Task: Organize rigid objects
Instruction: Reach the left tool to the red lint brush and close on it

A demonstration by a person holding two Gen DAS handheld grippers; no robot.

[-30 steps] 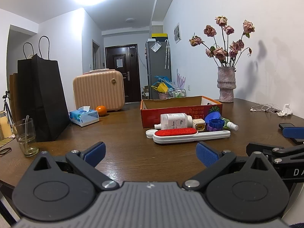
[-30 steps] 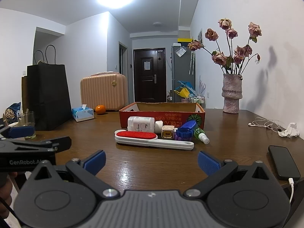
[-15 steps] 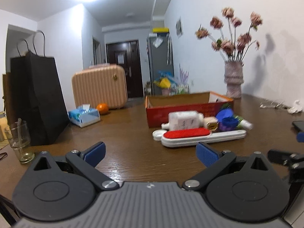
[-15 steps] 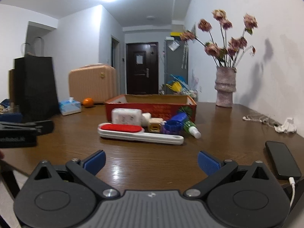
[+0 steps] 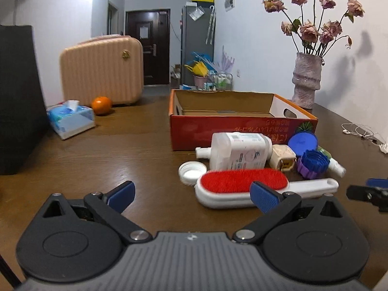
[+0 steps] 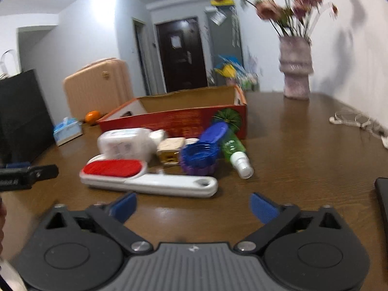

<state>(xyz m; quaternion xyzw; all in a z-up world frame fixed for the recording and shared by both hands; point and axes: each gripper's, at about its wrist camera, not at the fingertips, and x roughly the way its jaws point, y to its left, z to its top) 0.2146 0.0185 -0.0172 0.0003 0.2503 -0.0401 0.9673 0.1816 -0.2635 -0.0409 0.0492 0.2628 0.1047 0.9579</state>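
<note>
**Ana:** Looking at the lint brush [image 5: 245, 188], it lies flat on the bench [image 5: 121, 155] in front of the red box [image 5: 242, 131], with the white bottle [image 5: 238, 150], a small cream cube [image 5: 282, 158], the blue and purple caps [image 5: 312, 163] and the green spray bottle [image 6: 234, 149] packed between it and the box wall. Nothing is in the box that I can see.

**Ben:** What could go wrong?

**Ana:** The pile is tight. I'd judge that a gripper closing on the brush handle could nudge the caps or roll the spray bottle, which lies on its side beside the box corner. The loose white lid [image 5: 192, 171] touches the brush head, so dragging the brush may push it away.

**Ben:** And the grippers?

**Ana:** The left gripper [image 5: 191, 191] is spread wide and empty, its right finger overlapping the brush in view; whether it touches I cannot tell. The right gripper [image 6: 192, 206] is also wide and empty, just short of the brush handle.

**Ben:** Compared with a second ago?

**Ana:** Both have come much closer to the box; the pile fills far more of each view. The right view is blurred, so that hand is moving fast, a risk near loose things.
</note>
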